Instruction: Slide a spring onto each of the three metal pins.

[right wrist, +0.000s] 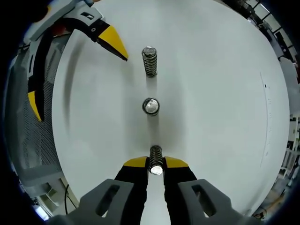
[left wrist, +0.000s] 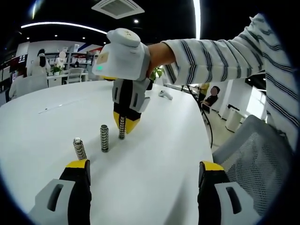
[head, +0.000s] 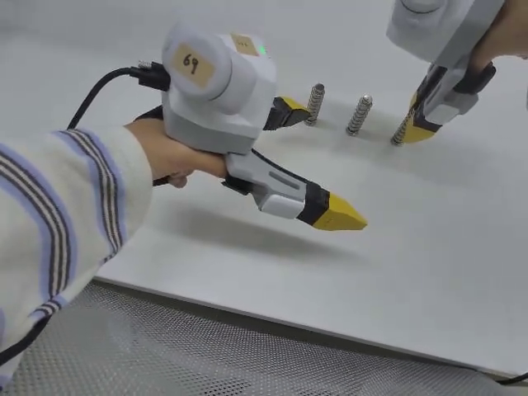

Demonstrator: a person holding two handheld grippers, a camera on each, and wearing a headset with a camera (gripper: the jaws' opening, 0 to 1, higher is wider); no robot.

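Three springs stand in a row on the white table, each around its own upright pin (the shiny pin tops show in the right gripper view). The right tool comes down from above and is pressed together on the end spring, with a yellow tip on either side of the coils. The middle spring stands just beside it, apart from both tools. The far spring leans a little. The left tool is spread wide and grips nothing. It is held low over the table by a hand in a striped sleeve, and one yellow tip lies near the far spring without touching it.
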